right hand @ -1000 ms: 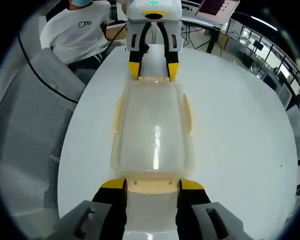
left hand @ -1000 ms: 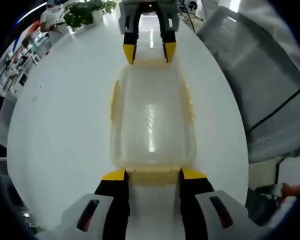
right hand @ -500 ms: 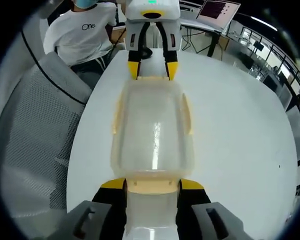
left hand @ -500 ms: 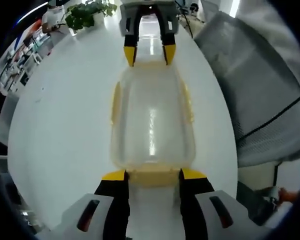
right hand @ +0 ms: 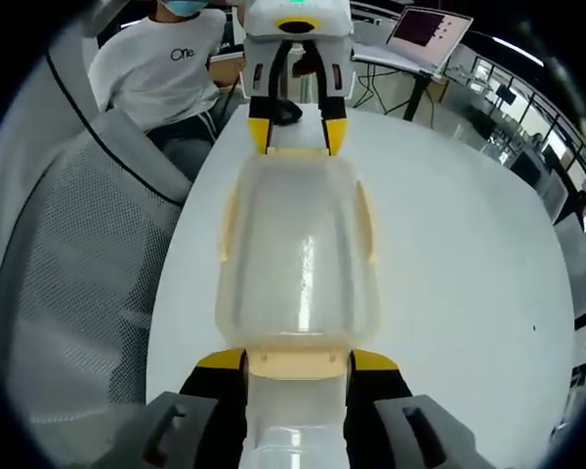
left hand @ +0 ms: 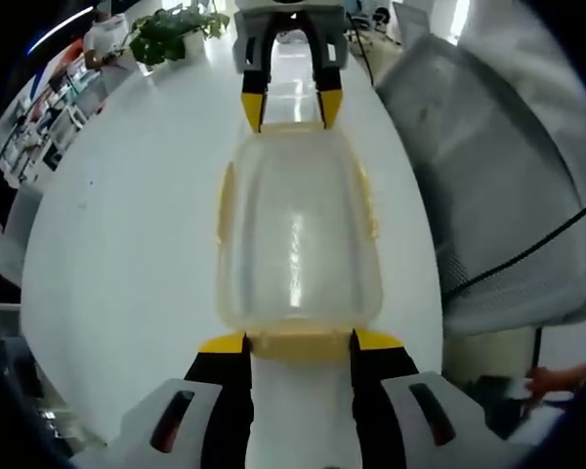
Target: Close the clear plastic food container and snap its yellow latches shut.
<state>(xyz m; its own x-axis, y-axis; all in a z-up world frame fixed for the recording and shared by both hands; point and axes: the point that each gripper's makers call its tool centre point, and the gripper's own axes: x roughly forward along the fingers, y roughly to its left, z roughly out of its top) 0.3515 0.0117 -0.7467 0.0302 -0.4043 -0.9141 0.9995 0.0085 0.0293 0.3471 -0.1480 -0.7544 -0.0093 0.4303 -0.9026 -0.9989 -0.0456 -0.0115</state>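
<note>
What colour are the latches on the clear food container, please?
Yellow: the latches on the container show best in the right gripper view.

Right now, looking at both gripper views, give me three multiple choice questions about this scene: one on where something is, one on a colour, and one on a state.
1. Where does the container sit?
A. On the white table, between the two grippers
B. On the mesh chair
C. On the floor

2. What colour are the gripper jaw tips?
A. Red
B. Yellow
C. Blue

3. How does the left gripper stand at the container's near end latch?
A. Far from it, up in the air
B. Holding a spoon instead
C. One jaw on each side of the latch

Answers:
1. A, the clear box lies on the white tabletop, with the right gripper at its far end and the left gripper at its near end.
2. B, the tips show yellow in both views.
3. C, the latch lies between the jaws.
</note>
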